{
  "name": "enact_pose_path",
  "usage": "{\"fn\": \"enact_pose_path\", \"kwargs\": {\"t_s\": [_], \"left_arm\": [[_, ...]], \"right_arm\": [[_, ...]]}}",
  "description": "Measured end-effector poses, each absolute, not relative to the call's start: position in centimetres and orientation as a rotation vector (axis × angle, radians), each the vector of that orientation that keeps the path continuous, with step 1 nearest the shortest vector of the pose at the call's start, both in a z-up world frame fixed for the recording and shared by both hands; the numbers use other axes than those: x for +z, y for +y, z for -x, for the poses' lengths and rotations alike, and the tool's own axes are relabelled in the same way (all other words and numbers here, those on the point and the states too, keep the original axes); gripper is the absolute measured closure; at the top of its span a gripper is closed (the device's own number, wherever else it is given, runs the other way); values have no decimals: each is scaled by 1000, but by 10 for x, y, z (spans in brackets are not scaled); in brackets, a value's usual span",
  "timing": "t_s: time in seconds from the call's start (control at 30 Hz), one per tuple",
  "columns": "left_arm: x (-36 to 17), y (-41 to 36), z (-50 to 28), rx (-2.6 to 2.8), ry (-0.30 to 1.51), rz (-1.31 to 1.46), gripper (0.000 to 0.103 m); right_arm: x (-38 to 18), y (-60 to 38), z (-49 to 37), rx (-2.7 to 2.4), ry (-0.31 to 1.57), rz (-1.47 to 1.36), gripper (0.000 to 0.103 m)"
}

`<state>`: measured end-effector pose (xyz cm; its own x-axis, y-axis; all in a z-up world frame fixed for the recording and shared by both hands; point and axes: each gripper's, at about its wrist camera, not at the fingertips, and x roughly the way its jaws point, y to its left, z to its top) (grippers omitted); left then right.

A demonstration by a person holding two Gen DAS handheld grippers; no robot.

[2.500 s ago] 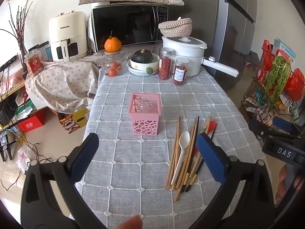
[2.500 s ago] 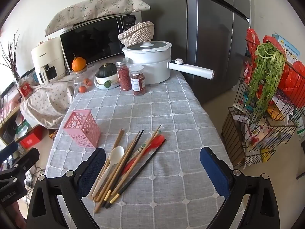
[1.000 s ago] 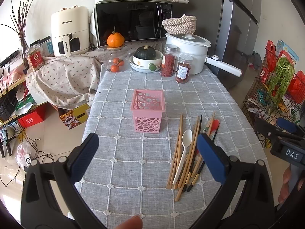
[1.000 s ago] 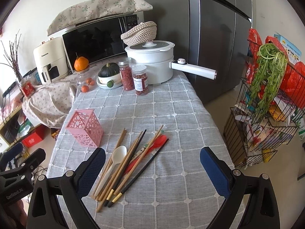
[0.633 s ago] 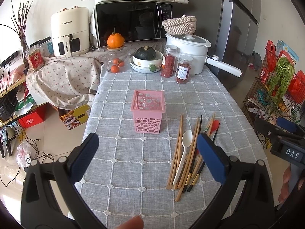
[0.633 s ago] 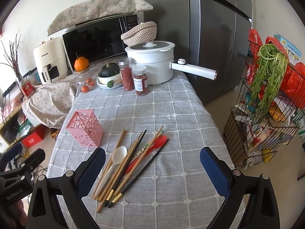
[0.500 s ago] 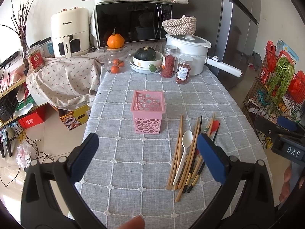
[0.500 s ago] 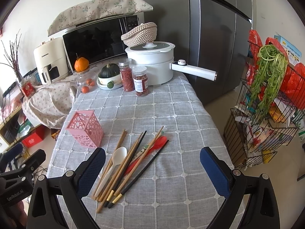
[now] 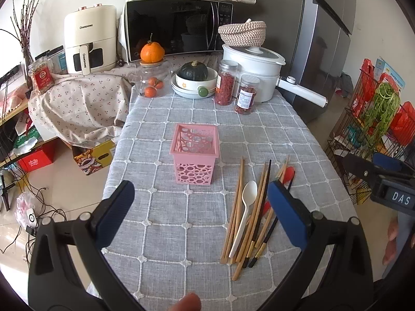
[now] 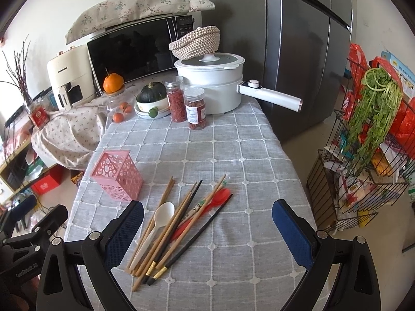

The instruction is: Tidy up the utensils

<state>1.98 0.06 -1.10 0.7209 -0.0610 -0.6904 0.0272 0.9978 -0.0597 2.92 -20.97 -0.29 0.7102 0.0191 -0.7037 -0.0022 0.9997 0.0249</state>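
Observation:
A pink perforated basket [image 9: 195, 153] [image 10: 118, 175] stands upright and empty on the grey checked tablecloth [image 9: 166, 223] [image 10: 243, 160]. To its right lies a loose pile: several wooden chopsticks [image 9: 237, 207] [image 10: 162, 202], black gold-tipped chopsticks [image 9: 262, 229] [image 10: 197, 234], a white spoon [image 9: 245, 207] [image 10: 155, 226] and a red spoon [image 9: 288, 173] [image 10: 215, 199]. My left gripper [image 9: 199, 207] hovers open above the table's near edge, in front of the basket. My right gripper [image 10: 207, 226] hangs open over the pile, holding nothing.
At the table's far end stand two red-filled jars [image 9: 245, 94] [image 10: 195, 108], a white pot [image 9: 253, 76] [image 10: 212, 83] with a long handle, a squash in a bowl [image 9: 194, 79] and a glass jar with oranges [image 9: 151, 84]. A wire rack [image 10: 363, 171] stands right of the table.
Both views have drifted slightly since 2.5 s ago, with the table seen a bit farther off. Over the last second almost nothing moves; both grippers stay open.

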Motion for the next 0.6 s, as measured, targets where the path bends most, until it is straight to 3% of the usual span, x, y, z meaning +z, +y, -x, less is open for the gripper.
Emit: {"fn": "enact_pose_path", "kwargs": {"t_s": [0.13, 0.23, 0.33, 0.47, 0.6], "left_arm": [[-24, -8, -35, -102, 862, 22, 1], [-39, -19, -50, -167, 952, 9, 7], [-55, -32, -66, -237, 1028, -3, 21], [-77, -44, -84, -313, 1116, 14, 54], [-95, -47, -99, -334, 1185, 46, 74]], "right_arm": [[-4, -215, -41, 30, 807, -8, 3], [-13, -225, -57, 30, 866, -18, 3], [-25, -236, -72, 34, 927, -47, 3], [-40, -245, -87, 43, 992, -68, 3], [-57, -246, -97, 67, 1052, -84, 6]]}}
